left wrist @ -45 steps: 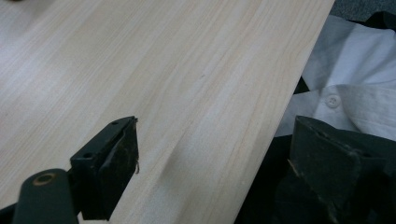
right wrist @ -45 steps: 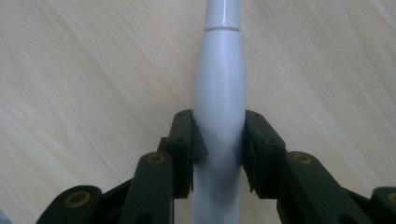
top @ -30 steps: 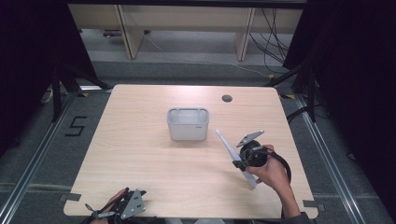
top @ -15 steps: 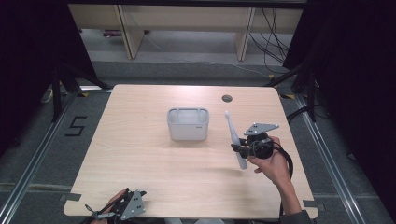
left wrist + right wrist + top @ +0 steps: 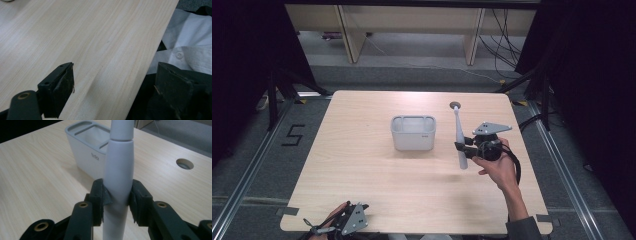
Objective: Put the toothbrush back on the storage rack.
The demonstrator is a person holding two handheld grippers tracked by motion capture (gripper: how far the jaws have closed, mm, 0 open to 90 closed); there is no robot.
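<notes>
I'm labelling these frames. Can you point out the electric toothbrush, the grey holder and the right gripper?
electric toothbrush point(image 5: 459, 142): high view, mid handle.
grey holder point(image 5: 413, 138): high view, front wall.
right gripper point(image 5: 117, 198): right gripper view, midway between its fingertips.

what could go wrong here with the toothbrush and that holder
1. The right gripper clamps the smooth, rounded toothbrush low on its handle, so it may swivel or slip.
2. The holder has narrow slots beside its big middle one; a tilted brush might catch the rim.
3. The holder stands loose on the table, so a bump may shove or tip it.
</notes>
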